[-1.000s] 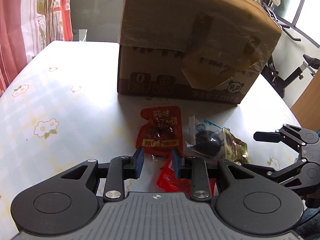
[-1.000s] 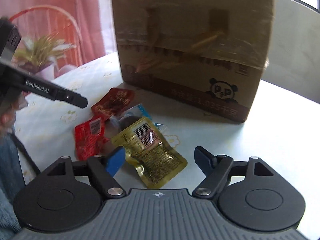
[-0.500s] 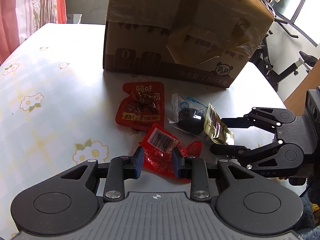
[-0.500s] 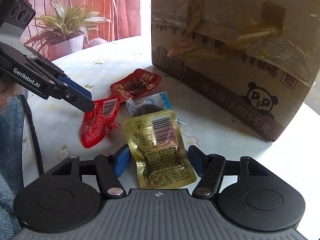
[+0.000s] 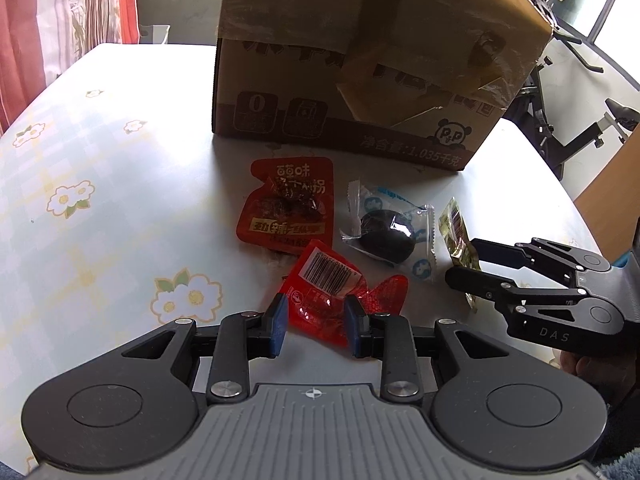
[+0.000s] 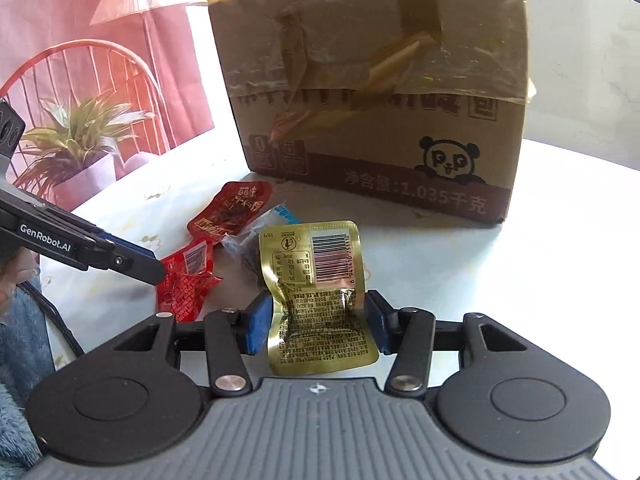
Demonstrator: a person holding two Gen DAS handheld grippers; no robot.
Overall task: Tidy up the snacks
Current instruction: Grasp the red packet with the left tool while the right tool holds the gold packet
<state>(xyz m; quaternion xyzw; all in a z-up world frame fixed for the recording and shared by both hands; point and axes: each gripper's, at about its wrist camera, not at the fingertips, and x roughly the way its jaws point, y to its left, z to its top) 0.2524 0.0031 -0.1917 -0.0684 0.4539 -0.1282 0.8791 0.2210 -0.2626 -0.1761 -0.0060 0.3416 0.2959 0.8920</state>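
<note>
The table [image 5: 120, 208] under me is the largest thing, covered in a pale checked cloth printed with white flowers, and at its far side stands the cardboard box [image 5: 360, 60], brown, patched with peeling tape, with a panda printed low on its front near the right corner. Off to one side in my right view a potted plant [image 6: 76, 140] sits in front of a red curtain. The snacks lie in a loose cluster on the cloth in front of the box. Nearest the box is the flat red packet [image 5: 288, 204] with white lettering; just beside it to the right in my left view is the clear wrapper with a dark round snack [image 5: 386, 232] inside; in front of those two is the crumpled red packet [image 5: 340, 288], barcode side up. The gold packet [image 6: 316, 292], barcode and small print facing up, lies at the right end of the cluster, its far part overlapping the clear wrapper. My right claw [image 6: 316, 320] has the gold packet between its blue pads; the jaws have just been closing, and the packet now buckles between them, so I am pinching it by its two side edges while it is at the cloth. My left claw [image 5: 316, 324] is narrow, its pads standing on either side of the near end of the crumpled red packet, and I cannot tell whether they press on it.
</note>
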